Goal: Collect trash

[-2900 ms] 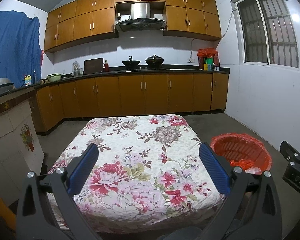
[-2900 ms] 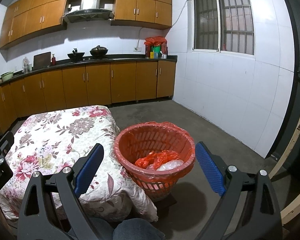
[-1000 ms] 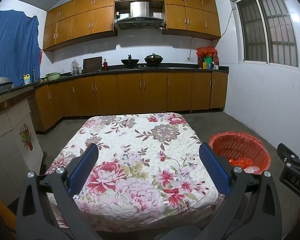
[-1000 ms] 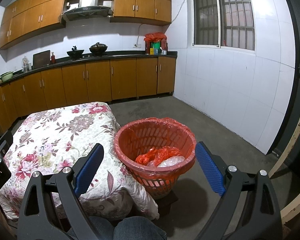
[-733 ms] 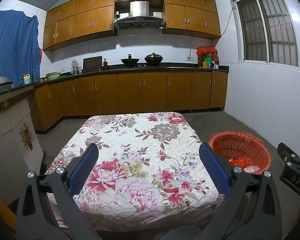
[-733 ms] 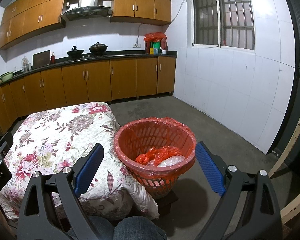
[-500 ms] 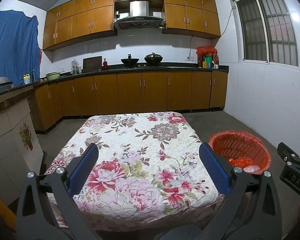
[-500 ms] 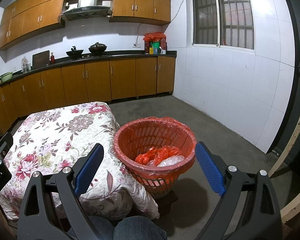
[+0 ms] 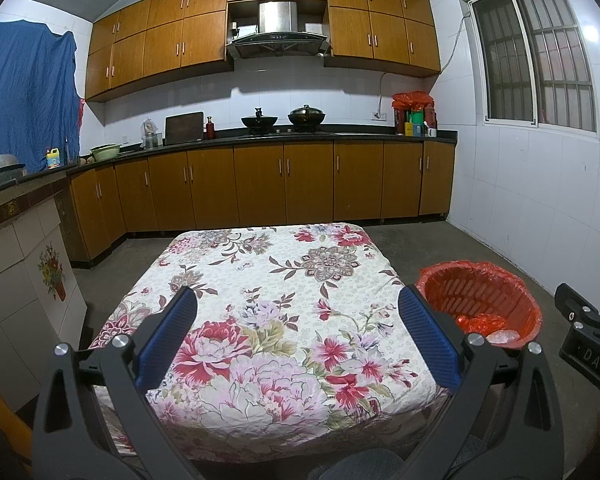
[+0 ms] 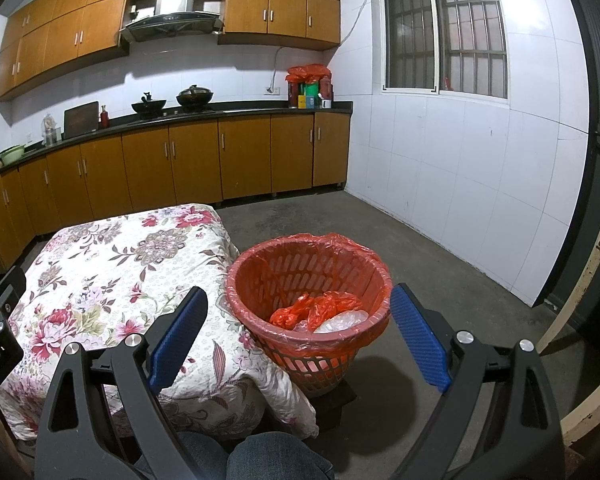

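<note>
A red plastic basket [image 10: 300, 276] lined with a red bag stands on the floor beside the table's right edge; it shows again as the basket [image 9: 480, 300] in the left wrist view. Inside lie a crumpled red bag [image 10: 320, 308] and clear plastic wrap [image 10: 340, 323]. My right gripper [image 10: 299, 334] hangs open in front of the basket, nothing between its blue pads. My left gripper [image 9: 296, 338] is open over the near part of the flowered tablecloth [image 9: 268, 312], holding nothing. No loose trash shows on the cloth.
Wooden kitchen cabinets [image 9: 260, 184] and a dark counter with pots run along the far wall. A tiled white wall [image 10: 460, 184] with a barred window is on the right. The person's knees in jeans [image 10: 252, 460] show at the bottom. A wooden frame [image 10: 596, 320] stands at far right.
Both views have drifted very slightly; the table and basket sit a touch lower or nearer in frame. Both grippers stay open and empty throughout.
</note>
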`<state>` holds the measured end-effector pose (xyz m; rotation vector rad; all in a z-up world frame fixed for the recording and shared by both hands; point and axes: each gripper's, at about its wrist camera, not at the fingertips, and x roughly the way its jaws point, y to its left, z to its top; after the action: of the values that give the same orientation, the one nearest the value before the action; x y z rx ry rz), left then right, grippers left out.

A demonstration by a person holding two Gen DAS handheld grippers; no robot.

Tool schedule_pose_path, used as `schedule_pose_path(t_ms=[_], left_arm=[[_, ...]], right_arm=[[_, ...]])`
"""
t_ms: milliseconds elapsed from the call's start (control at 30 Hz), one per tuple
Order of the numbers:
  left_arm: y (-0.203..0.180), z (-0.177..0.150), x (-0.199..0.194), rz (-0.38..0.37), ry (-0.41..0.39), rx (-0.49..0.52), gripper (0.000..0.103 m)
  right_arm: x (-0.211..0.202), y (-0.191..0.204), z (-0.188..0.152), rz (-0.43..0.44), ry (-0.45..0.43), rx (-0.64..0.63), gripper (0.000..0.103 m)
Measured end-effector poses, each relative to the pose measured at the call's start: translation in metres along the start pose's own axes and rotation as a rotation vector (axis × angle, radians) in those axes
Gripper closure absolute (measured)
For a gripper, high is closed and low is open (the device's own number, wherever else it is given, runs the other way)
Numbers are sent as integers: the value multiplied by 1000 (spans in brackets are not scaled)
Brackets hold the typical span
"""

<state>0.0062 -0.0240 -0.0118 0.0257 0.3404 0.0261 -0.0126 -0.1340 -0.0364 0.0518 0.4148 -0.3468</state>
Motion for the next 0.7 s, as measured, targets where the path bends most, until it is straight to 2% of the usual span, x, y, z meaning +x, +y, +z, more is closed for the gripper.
schedule_pose_path(t_ms=[700], left_arm=[[1, 0, 1, -1, 3, 0, 4]], right_arm=[[0, 0, -1, 0, 4, 2, 11]])
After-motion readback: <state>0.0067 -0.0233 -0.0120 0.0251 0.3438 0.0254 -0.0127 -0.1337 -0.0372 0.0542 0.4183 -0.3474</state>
